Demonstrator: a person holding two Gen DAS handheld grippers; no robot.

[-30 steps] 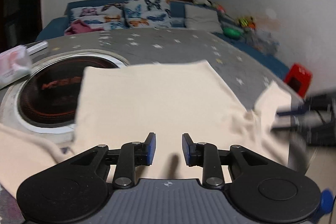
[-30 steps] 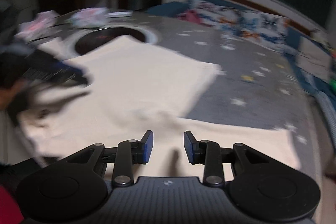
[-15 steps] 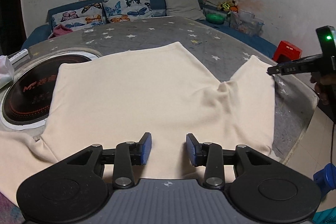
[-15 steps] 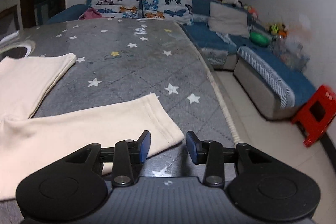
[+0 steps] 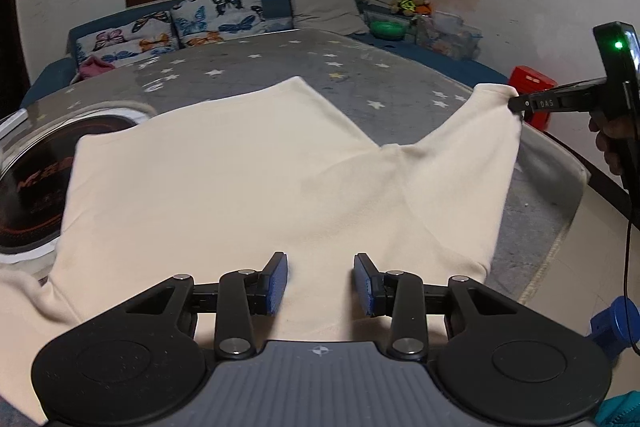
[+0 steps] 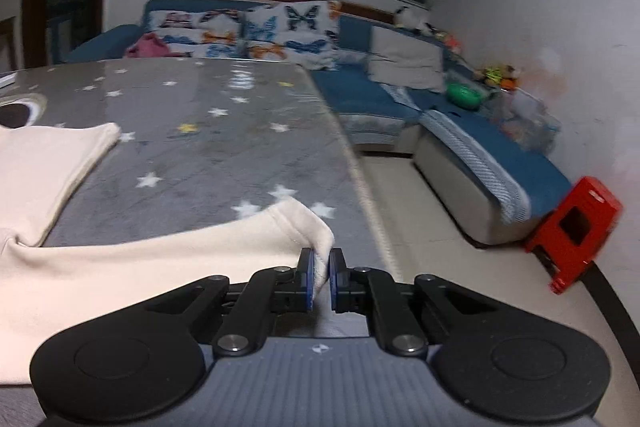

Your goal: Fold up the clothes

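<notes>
left gripper: fingers apart, hovering over the hem, gripping nothing | cream sweatshirt: spread flat on the star-patterned desk | right gripper: fingers have just clamped together on the sleeve cuff near the desk's right edge

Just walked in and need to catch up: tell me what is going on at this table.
A person with a gripper in each hand is folding a cream top spread on the grey star-patterned table. The right gripper has just closed its jaws on the sleeve cuff. The left gripper hovers open over the near edge of the top.
</notes>
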